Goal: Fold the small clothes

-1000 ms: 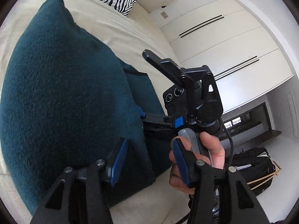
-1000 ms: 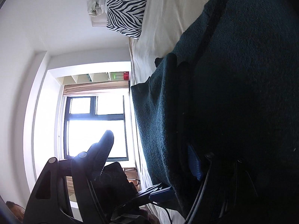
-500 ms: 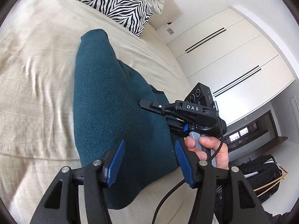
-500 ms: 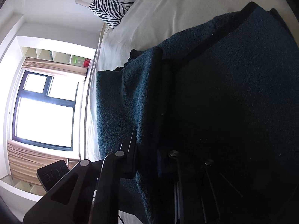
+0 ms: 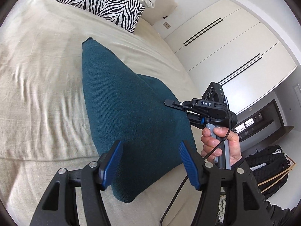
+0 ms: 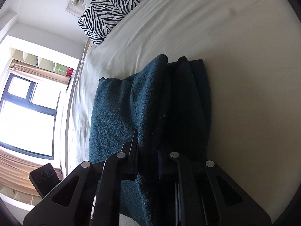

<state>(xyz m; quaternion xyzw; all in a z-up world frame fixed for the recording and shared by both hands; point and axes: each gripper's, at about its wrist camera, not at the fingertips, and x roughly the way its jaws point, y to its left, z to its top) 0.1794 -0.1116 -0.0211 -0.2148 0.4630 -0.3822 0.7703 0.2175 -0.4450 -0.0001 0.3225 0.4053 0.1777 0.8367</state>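
A dark teal knit garment (image 5: 128, 113) lies folded lengthwise on the beige bed sheet (image 5: 37, 86). My left gripper (image 5: 150, 160) hovers over its near end. The jaws are opening, and the blue pads (image 5: 112, 162) stand apart from the cloth. A hand (image 5: 220, 141) holds my right gripper (image 5: 175, 103) at the garment's right edge. In the right wrist view my right gripper (image 6: 146, 150) is shut on a raised fold of the garment (image 6: 116, 116), with stacked layers running away from the fingers.
A zebra-print pillow (image 5: 105, 1) and crumpled linen lie at the head of the bed. White wardrobe doors (image 5: 225, 52) stand beyond the bed's right side, with a black bag (image 5: 267, 163) on the floor. A bright window (image 6: 28, 113) shows in the right wrist view.
My left gripper has drawn back from the garment and its jaws have widened. My right gripper has rolled, shut on a fold of the garment and lifted it slightly.
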